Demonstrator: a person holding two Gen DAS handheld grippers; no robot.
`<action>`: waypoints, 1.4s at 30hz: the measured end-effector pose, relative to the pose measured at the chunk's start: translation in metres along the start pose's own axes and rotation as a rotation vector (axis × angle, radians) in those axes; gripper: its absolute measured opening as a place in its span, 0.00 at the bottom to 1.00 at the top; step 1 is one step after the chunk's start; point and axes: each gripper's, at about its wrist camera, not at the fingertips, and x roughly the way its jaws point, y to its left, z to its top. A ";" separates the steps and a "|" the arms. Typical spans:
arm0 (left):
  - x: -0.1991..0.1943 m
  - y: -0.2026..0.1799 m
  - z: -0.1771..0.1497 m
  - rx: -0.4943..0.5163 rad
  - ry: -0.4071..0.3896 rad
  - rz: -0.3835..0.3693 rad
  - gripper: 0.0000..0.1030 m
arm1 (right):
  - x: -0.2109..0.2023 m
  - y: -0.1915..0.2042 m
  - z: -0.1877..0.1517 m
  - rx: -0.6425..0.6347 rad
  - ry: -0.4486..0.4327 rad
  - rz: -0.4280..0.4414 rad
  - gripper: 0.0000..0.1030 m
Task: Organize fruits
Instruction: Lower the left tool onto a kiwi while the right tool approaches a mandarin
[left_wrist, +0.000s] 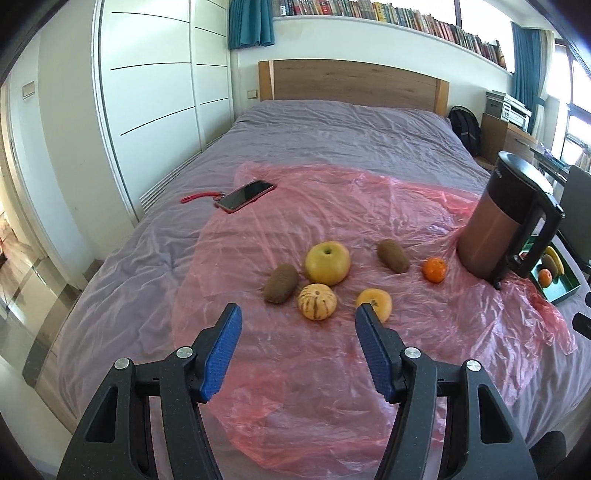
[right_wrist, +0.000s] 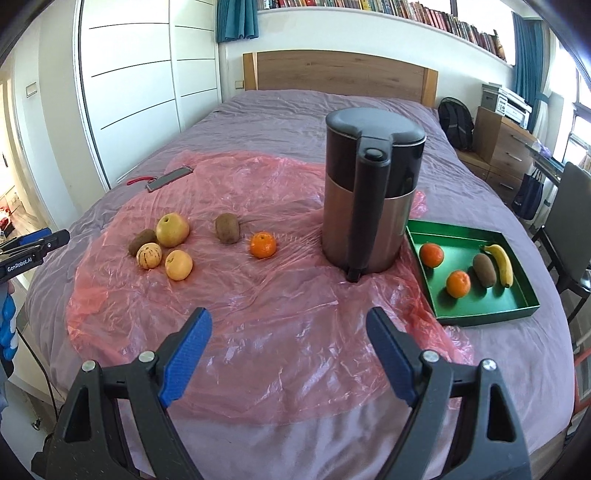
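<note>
Blue-padded fingers (left_wrist: 221, 354) of the left gripper (left_wrist: 299, 347) fill the bottom of the left wrist view, spread apart with nothing between them and hanging above the pink plastic sheet (left_wrist: 332, 206) that covers part of the bed (left_wrist: 332, 125). Just beyond their tips lies the loose fruit: a striped small melon (left_wrist: 317, 301), a yellow-orange fruit (left_wrist: 376, 303) partly hidden behind the right fingertip, a large yellow apple (left_wrist: 327, 262), a kiwi (left_wrist: 280, 283) beside it, a second kiwi (left_wrist: 393, 255) further right and a tangerine (left_wrist: 434, 269) near the kettle (left_wrist: 506, 221). That aim suggests the left hand is lining up on the near cluster, probably the melon or the yellow-orange fruit. In the right wrist view the right gripper (right_wrist: 288, 343) is likewise released and empty over bare plastic, facing the kettle's handle, with the green tray (right_wrist: 480, 314) to its right. The tray already holds two tangerines (right_wrist: 431, 254), a kiwi and a banana (right_wrist: 501, 264), so it looks to be where the fruit is being gathered, and the job seems partly done with six pieces left on the sheet. The sheet likely keeps fruit off the bedding. The kettle stands between the loose fruit and the tray, so anything carried across will need to go around or over it. A phone (left_wrist: 246, 195) with a red strap lies at the sheet's far left edge, well apart from the fruit.
</note>
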 end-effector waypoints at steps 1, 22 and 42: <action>0.007 0.007 0.000 -0.007 0.011 0.010 0.57 | 0.006 0.003 0.001 -0.005 0.007 0.005 1.00; 0.161 0.042 0.019 0.055 0.216 -0.086 0.56 | 0.148 0.050 0.045 -0.068 0.114 0.080 1.00; 0.250 0.038 0.026 0.114 0.328 -0.209 0.51 | 0.253 0.041 0.071 -0.014 0.163 0.023 0.83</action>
